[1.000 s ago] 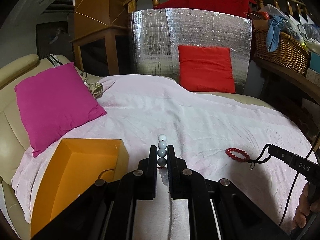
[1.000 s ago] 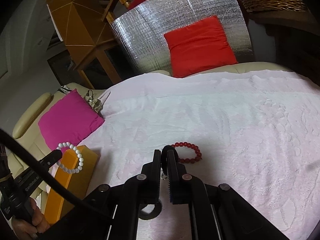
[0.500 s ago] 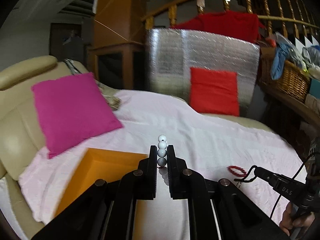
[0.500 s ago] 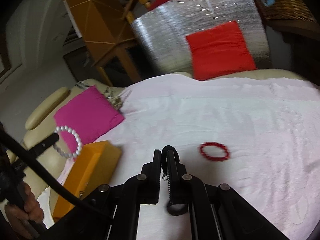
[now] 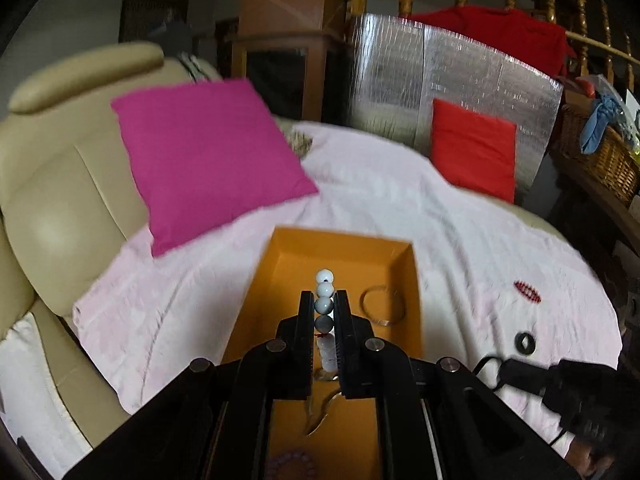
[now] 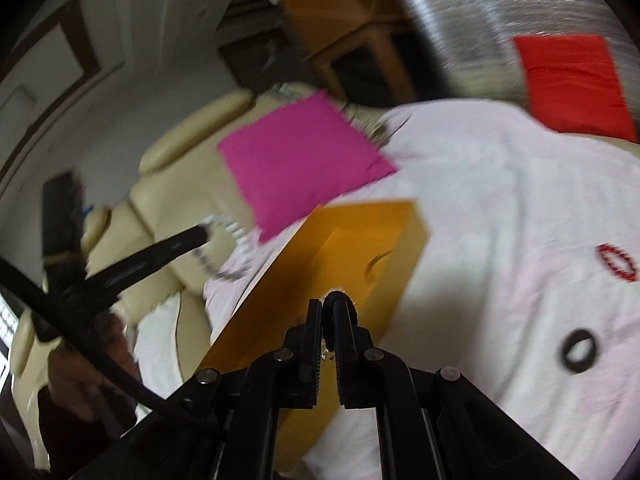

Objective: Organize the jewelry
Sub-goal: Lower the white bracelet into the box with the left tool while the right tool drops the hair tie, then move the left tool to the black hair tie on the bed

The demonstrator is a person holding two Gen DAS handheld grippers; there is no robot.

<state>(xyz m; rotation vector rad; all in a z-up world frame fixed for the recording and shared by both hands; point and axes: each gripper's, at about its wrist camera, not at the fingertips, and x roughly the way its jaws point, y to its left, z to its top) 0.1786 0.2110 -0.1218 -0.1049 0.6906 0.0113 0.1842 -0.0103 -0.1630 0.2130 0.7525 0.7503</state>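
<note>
My left gripper [image 5: 324, 300] is shut on a white bead bracelet [image 5: 325, 289] and hangs over the open orange box [image 5: 414, 280]. In the box lie a thin metal bangle [image 5: 382, 306] and a purple bead bracelet [image 5: 290, 466]. My right gripper [image 6: 328, 306] is shut on a small black loop [image 6: 339, 298], right above the near side of the orange box [image 6: 380, 220]. The right wrist view is blurred; it shows the left gripper [image 6: 200, 234] with the white bracelet [image 6: 218, 252] at the left. A red bead bracelet [image 5: 527, 291] and a black ring [image 5: 525, 342] lie on the pale pink blanket [image 5: 460, 240].
A magenta cushion [image 5: 208, 160] leans on the beige sofa [image 5: 60, 200] behind the box. A red cushion [image 5: 474, 148] stands against a silver foil panel [image 5: 400, 80] at the back. A wicker basket [image 5: 600, 160] sits on a shelf at the right. A hand [image 6: 92, 372] holds the left gripper.
Both grippers have swung left across the blanket to the orange box. The left one now hangs over the box's inside. The right one has rolled and left the red bracelet behind.
</note>
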